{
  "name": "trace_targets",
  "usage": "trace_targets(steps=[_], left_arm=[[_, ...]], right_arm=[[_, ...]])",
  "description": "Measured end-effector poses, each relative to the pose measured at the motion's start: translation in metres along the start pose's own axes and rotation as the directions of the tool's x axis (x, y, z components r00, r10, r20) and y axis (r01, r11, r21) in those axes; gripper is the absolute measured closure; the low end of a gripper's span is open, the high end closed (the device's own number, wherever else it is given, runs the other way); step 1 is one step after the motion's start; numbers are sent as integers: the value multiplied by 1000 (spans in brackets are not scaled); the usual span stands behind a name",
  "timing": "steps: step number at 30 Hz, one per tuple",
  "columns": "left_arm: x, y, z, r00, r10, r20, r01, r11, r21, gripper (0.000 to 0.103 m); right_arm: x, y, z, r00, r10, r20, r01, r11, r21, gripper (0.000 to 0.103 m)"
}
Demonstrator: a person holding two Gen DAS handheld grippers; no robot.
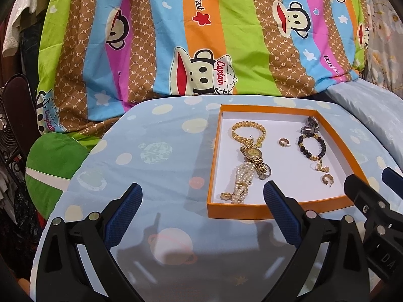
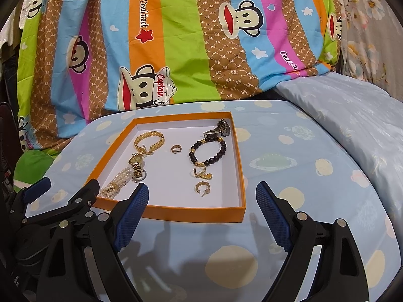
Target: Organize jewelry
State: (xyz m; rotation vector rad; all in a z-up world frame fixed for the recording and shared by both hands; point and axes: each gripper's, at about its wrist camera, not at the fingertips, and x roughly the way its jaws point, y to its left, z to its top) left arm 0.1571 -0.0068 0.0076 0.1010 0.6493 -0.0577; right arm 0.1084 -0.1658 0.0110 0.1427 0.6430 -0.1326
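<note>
An orange-rimmed shallow box (image 1: 234,212) (image 2: 176,212) with a white floor lies on the blue table cover. In it lie a gold chain bracelet (image 1: 248,128) (image 2: 148,138), a gold watch (image 1: 254,154) (image 2: 137,163), a pearl bracelet (image 1: 240,185) (image 2: 114,183), a black bead bracelet (image 1: 312,146) (image 2: 207,151), a dark metal watch (image 1: 311,125) (image 2: 220,128) and small gold hoop earrings (image 1: 284,142) (image 2: 201,187). My left gripper (image 1: 202,192) is open and empty, just in front of the box's near left corner. My right gripper (image 2: 202,192) is open and empty at the box's near right edge.
The table cover (image 1: 156,156) is light blue with planets. Behind it hangs a striped cartoon-monkey sheet (image 1: 191,37). A pale blue pillow (image 2: 352,115) lies to the right. A green cushion (image 1: 47,166) and clutter sit at the left.
</note>
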Motion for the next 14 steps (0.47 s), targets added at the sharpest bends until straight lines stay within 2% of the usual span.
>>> trace_targets(steps=[14], left_arm=[[1,-2,-1,1000,24,-10,-24,1000,0,8]], right_arm=[[0,3,1,1000,-4,-4,4,1000,-11,17]])
